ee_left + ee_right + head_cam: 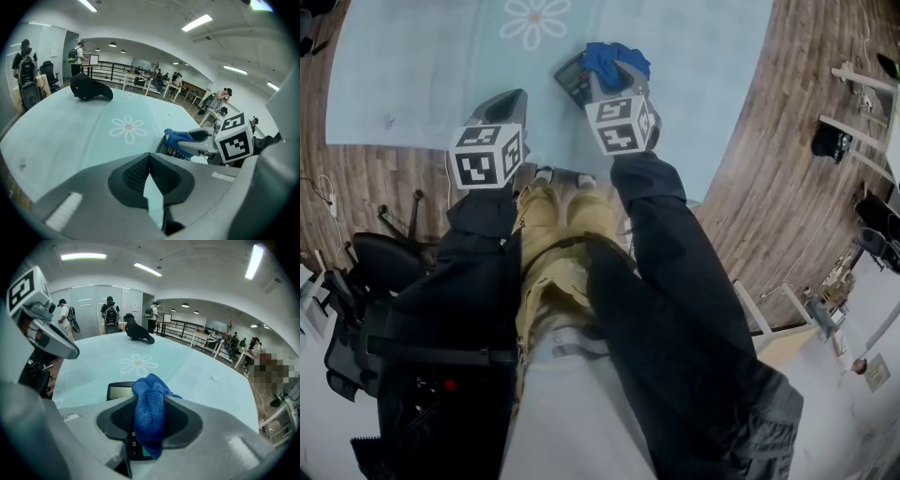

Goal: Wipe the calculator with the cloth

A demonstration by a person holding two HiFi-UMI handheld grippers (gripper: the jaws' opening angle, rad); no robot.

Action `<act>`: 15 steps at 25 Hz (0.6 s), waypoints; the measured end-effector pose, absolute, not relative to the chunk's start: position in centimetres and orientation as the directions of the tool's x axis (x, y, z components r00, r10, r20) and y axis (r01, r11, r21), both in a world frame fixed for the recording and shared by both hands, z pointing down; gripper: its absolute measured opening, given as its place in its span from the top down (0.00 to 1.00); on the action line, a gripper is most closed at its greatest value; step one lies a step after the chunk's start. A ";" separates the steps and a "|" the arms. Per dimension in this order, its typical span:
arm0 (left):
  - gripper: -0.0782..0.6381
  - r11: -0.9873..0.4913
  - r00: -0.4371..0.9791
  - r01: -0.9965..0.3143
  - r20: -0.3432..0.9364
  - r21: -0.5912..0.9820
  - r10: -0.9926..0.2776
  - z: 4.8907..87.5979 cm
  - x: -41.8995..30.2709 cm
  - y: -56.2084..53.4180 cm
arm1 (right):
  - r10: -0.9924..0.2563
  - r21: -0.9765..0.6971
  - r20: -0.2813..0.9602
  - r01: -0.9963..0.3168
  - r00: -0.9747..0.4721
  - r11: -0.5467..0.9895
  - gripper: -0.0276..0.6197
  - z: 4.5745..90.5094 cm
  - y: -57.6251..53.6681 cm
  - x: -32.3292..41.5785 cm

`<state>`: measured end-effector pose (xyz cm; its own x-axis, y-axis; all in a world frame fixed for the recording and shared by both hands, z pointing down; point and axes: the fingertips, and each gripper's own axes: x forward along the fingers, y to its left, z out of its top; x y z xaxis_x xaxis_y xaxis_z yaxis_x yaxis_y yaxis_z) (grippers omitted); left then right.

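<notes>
A dark calculator (571,80) lies on the pale blue table (422,75), just in front of a printed daisy. My right gripper (615,77) is shut on a blue cloth (615,59) and holds it right over the calculator's near end. In the right gripper view the cloth (150,411) hangs between the jaws and covers part of the keys, while the calculator's display (121,391) shows to its left. My left gripper (514,97) hovers left of the calculator, shut on nothing. From the left gripper view, the cloth (178,136) and calculator (174,151) sit ahead to the right.
A black cap (90,88) lies at the table's far side. The table's near edge (412,143) runs by my left gripper, with wood floor beyond. A black office chair (356,281) stands at my left. Several people stand past the far edge.
</notes>
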<state>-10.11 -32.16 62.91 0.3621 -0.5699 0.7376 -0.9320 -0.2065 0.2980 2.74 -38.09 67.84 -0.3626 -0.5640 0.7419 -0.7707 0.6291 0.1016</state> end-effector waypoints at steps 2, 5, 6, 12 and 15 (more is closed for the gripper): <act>0.89 -0.207 0.363 -0.932 0.736 0.298 -0.572 62.7 -10.0 -32.3 | -0.545 0.094 0.745 -0.749 -0.384 0.656 0.74 67.9 -37.1 2.1; 0.89 -0.216 0.369 -0.929 0.732 0.299 -0.574 62.4 -9.7 -32.5 | -0.522 0.086 0.748 -0.721 -0.409 0.688 0.74 68.0 -35.5 1.3; 0.89 -0.219 0.371 -0.929 0.730 0.299 -0.574 62.3 -9.6 -32.5 | -0.514 0.080 0.749 -0.714 -0.417 0.696 0.74 68.1 -35.0 1.1; 0.89 -0.230 0.375 -0.927 0.727 0.296 -0.575 62.0 -9.2 -32.3 | -0.450 0.031 0.755 -0.661 -0.476 0.750 0.74 68.4 -32.0 -0.7; 0.89 -0.230 0.373 -0.928 0.727 0.294 -0.577 61.9 -9.0 -31.9 | -0.411 -0.004 0.758 -0.634 -0.507 0.773 0.74 68.5 -30.4 -1.4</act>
<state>-9.02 -31.92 61.86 0.3734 -0.5766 0.7267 -0.9277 -0.2305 0.2938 -1.41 -30.36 68.52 -0.5068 -0.4112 0.7577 -0.6339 0.7734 -0.0042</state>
